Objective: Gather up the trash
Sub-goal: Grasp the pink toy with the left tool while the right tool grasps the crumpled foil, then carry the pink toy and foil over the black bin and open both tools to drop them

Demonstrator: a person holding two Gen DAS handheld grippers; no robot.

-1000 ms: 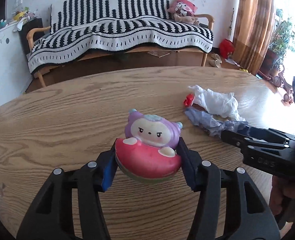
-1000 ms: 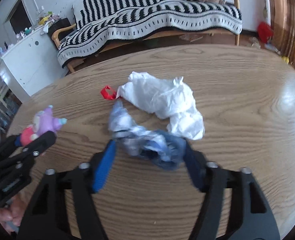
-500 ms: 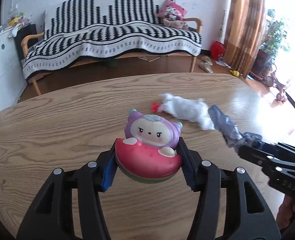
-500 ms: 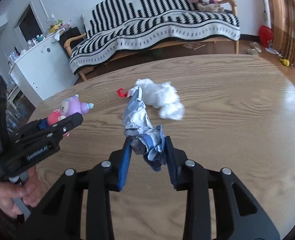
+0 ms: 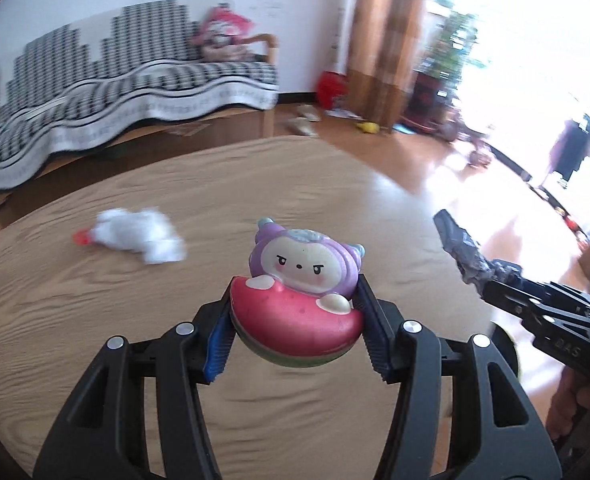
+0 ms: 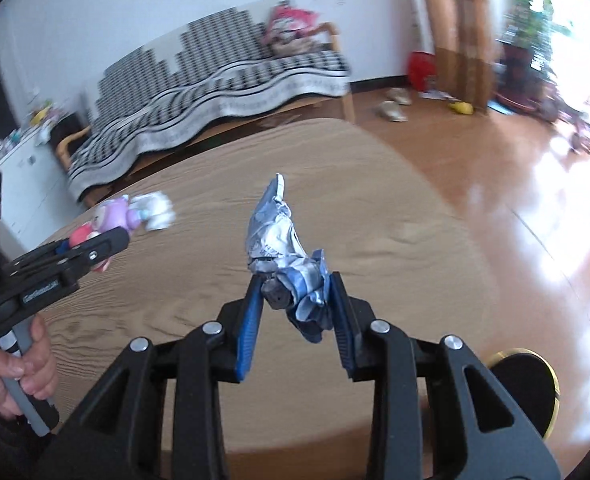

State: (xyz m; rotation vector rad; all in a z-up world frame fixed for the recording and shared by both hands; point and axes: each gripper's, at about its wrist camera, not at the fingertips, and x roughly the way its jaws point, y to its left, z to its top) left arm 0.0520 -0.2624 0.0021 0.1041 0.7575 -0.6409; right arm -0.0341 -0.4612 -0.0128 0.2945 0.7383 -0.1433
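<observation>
The left gripper (image 5: 297, 320) pinches a pink-and-purple squishy toy (image 5: 297, 304) and the right gripper (image 6: 295, 304) a crumpled blue-and-white wrapper (image 6: 285, 252) above the round wooden table (image 5: 75, 320), so carry steadily, gripping firmly, leaving the far-left white tissue wad (image 5: 139, 236).

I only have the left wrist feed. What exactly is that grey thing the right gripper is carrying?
Observer: The right gripper is shut on a crumpled blue and white wrapper.
Operator: Anything below it?
Observer: A black round object with a gold rim sits past the table edge, low on the right.
Operator: And who's holding my gripper?
Observer: A bare hand grips the left gripper's grey handle.
</observation>
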